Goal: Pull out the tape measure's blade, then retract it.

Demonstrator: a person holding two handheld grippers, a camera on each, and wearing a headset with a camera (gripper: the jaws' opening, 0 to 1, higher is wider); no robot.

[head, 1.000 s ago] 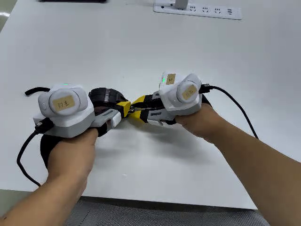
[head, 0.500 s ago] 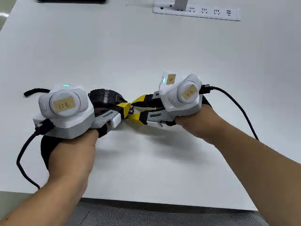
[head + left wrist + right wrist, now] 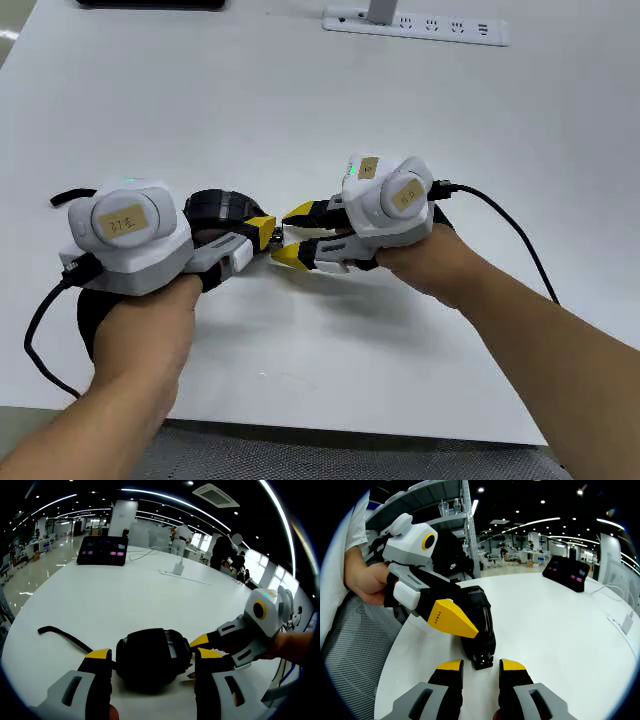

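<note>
Left gripper view has the black tape measure (image 3: 150, 652) squeezed between the two yellow-tipped jaws of the left gripper (image 3: 152, 655), one jaw pressed against each side of the case. Whether the case rests on the white desk (image 3: 125, 595) or hangs just above it I cannot tell. A black strap (image 3: 60, 634) lies on the desk beside one jaw. The right gripper (image 3: 481, 666) faces the case from the other side. In the right gripper view its jaws stand a little apart. The small black end at the front of the case sits in the gap between the yellow tips, with a sliver of space on either side, so they clamp nothing. In the head view the two grippers meet nose to nose near the desk's near edge, held by the left hand (image 3: 140, 320) and the right hand (image 3: 425, 262). A power strip (image 3: 415, 24) lies at the far edge.
</note>
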